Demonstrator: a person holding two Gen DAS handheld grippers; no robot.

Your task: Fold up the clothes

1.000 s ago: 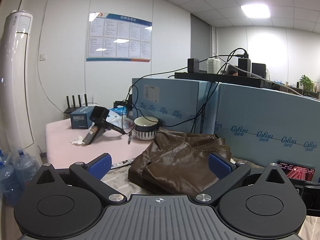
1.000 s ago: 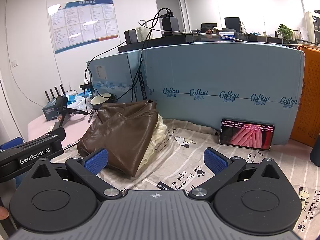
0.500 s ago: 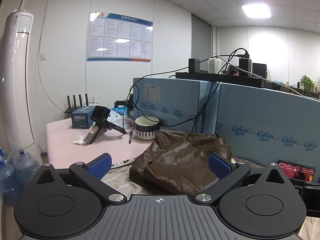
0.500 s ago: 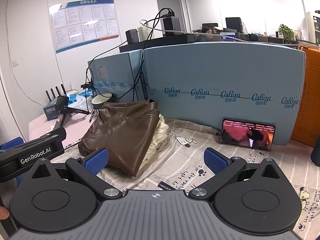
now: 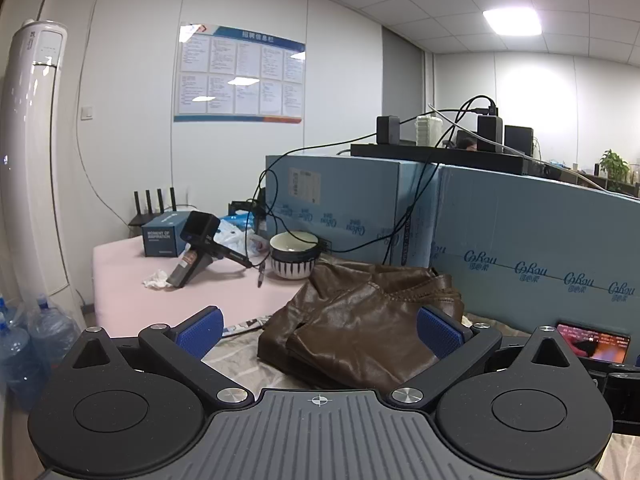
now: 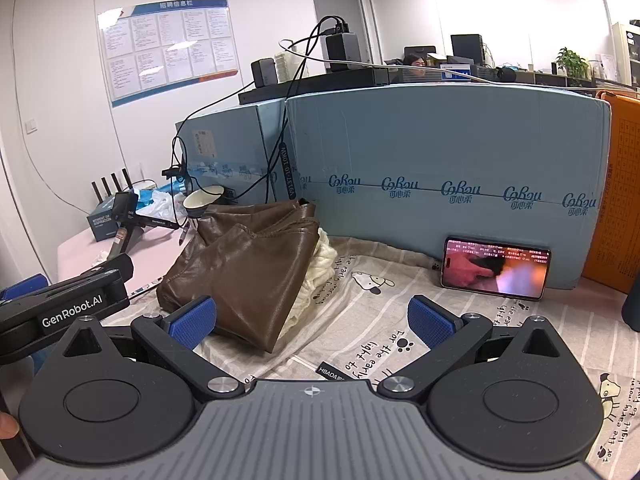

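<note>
On the tabletop point(image 6: 400, 320), over a printed cloth, the brown jacket point(image 6: 248, 272) lies folded in a heap with a cream knit point(image 6: 320, 264) under it, close to the blue boards point(image 6: 440, 168). Both claws are wide and hold nothing: the left claw point(image 5: 318, 326) frames the jacket, and the right claw point(image 6: 312, 316) hovers near its edge. I judge they are placed so to take it.

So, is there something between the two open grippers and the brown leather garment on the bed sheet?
Nothing visible. The left gripper and right gripper, both open, face the brown leather garment over bare printed sheet.
</note>
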